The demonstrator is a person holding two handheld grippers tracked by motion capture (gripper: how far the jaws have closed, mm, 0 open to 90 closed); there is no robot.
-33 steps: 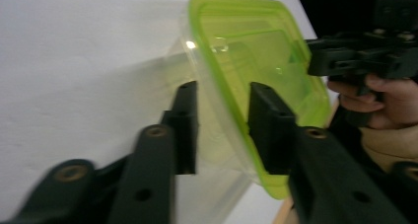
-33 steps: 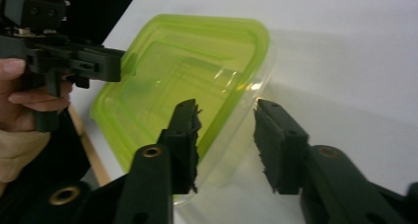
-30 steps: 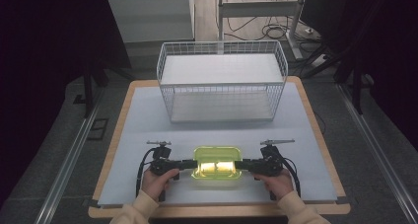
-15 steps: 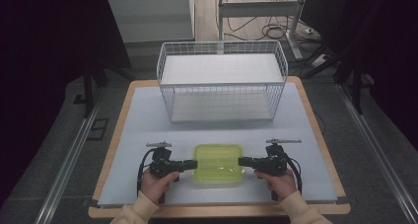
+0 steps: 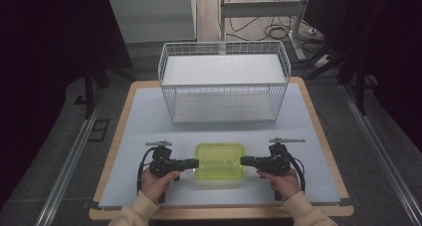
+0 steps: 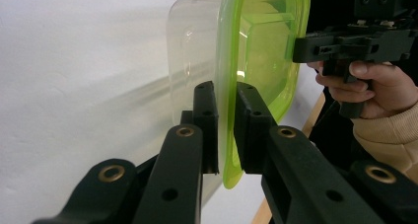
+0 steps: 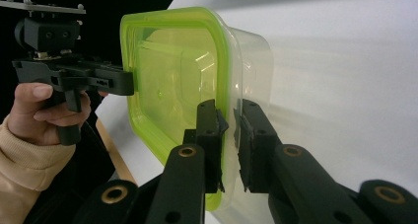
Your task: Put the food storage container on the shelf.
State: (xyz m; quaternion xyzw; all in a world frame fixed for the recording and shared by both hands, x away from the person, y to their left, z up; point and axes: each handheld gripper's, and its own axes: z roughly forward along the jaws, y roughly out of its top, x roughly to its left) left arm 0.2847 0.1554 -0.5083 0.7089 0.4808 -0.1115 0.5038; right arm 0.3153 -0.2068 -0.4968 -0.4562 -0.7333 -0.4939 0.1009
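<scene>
I see one green-lidded box near me, one wire basket far; my two grippers, left gripper and right gripper, each pinch its rim.

Food container: clear, colourless body with a translucent lime-green lid. Wire basket: white, square-grid mesh pattern. Desk: pale blue-white top surface, light wood edge. Left gripper and right gripper: matte black; fingers black with brass-coloured rivets. Sleeves: cream-beige. Floor: dark grey.
</scene>
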